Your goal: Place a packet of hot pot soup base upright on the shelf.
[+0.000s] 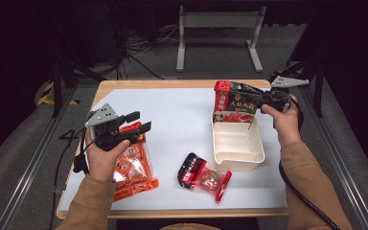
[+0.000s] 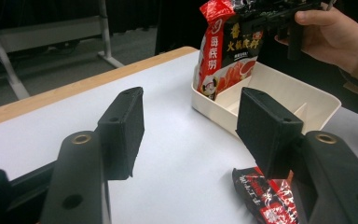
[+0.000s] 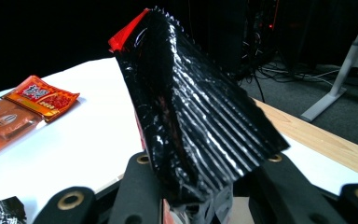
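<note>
Right tongs [image 3: 200, 196] around black-red pouch [image 3: 191, 121]

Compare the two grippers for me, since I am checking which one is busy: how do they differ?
The right gripper is shut on the red-and-black pouch, holding it upright at the white tray; the left gripper has open jaws with nothing between them. The right one is over the tray's far end; the left hovers above the orange packet at the table's left. Both are black, hand-held and cabled.
</note>
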The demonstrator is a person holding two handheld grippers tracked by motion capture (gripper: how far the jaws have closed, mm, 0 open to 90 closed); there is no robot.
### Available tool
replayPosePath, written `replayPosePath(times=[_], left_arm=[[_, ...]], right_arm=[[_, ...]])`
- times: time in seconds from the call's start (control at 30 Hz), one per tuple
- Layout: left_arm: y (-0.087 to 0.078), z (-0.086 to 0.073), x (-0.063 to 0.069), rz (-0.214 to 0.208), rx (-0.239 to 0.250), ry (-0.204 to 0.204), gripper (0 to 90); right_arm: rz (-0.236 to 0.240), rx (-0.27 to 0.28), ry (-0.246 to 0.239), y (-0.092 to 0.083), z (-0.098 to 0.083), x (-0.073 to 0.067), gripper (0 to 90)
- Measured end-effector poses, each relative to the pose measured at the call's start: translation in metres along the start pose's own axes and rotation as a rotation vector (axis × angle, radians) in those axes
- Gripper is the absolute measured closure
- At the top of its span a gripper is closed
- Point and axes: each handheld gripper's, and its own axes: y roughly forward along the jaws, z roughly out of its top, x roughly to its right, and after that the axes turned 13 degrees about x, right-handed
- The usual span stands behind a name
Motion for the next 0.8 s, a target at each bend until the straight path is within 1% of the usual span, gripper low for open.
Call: replayPosePath(times=[0.1, 0.17, 0.2, 0.23, 0.27, 0.3, 0.33, 0.37, 0.4, 0.43, 0.5, 0.57, 0.6, 0.67, 0.7, 0.8], left_arm=[[0.000, -0.002, -0.002, -0.001, -0.016, -0.002, 38.6], [0.000, -0.002, -0.003, -0.001, -0.021, 0.000, 37.9], [0.000, -0.003, -0.003, -0.001, -0.023, -0.006, 37.9], [0.000, -0.003, -0.004, -0.001, -0.025, 0.003, 37.3], [0.000, -0.003, -0.005, -0.001, -0.028, 0.005, 37.3], [-0.001, -0.004, -0.005, -0.001, -0.037, 0.005, 36.5], [-0.001, -0.004, -0.005, -0.001, -0.037, 0.005, 36.0], [-0.002, -0.004, -0.006, -0.001, -0.040, 0.001, 35.6], [-0.003, -0.005, -0.006, -0.001, -0.045, 0.011, 35.6], [-0.005, -0.006, -0.008, -0.001, -0.052, 0.014, 35.1], [-0.007, -0.008, -0.008, 0.000, -0.064, 0.017, 34.8], [-0.008, -0.009, -0.009, 0.002, -0.067, 0.017, 34.7], [-0.010, -0.010, -0.010, 0.002, -0.074, 0.019, 34.5], [-0.011, -0.011, -0.011, 0.003, -0.080, 0.027, 34.2], [-0.013, -0.012, -0.013, 0.005, -0.085, 0.029, 34.0], [-0.016, -0.012, -0.015, 0.010, -0.088, 0.032, 33.0]], right_arm=[[-0.005, -0.006, 0.005, -0.001, 0.001, -0.001, 68.1], [-0.011, -0.002, 0.011, -0.002, 0.003, -0.002, 63.5], [-0.011, -0.002, 0.011, -0.002, 0.003, -0.002, 63.5], [-0.015, 0.002, 0.021, -0.004, 0.004, -0.003, 58.5], [-0.015, 0.002, 0.021, -0.004, 0.004, -0.003, 58.5], [-0.029, -0.016, 0.027, -0.006, 0.005, -0.005, 51.7], [-0.029, -0.016, 0.027, -0.006, 0.005, -0.005, 51.7], [-0.047, -0.028, 0.025, -0.009, 0.006, -0.007, 45.4], [-0.047, -0.028, 0.025, -0.009, 0.006, -0.007, 45.4], [-0.062, -0.030, 0.018, -0.013, 0.007, -0.008, 42.5], [-0.076, -0.023, 0.026, -0.017, 0.008, -0.009, 39.4], [-0.082, -0.022, 0.025, -0.020, 0.008, -0.009, 38.9], [-0.103, -0.028, 0.014, -0.026, 0.009, -0.011, 36.4], [-0.112, -0.035, 0.011, -0.029, 0.009, -0.012, 35.5], [-0.127, -0.039, 0.017, -0.035, 0.009, -0.013, 33.9], [-0.143, -0.037, 0.032, -0.043, 0.009, -0.017, 31.2]])
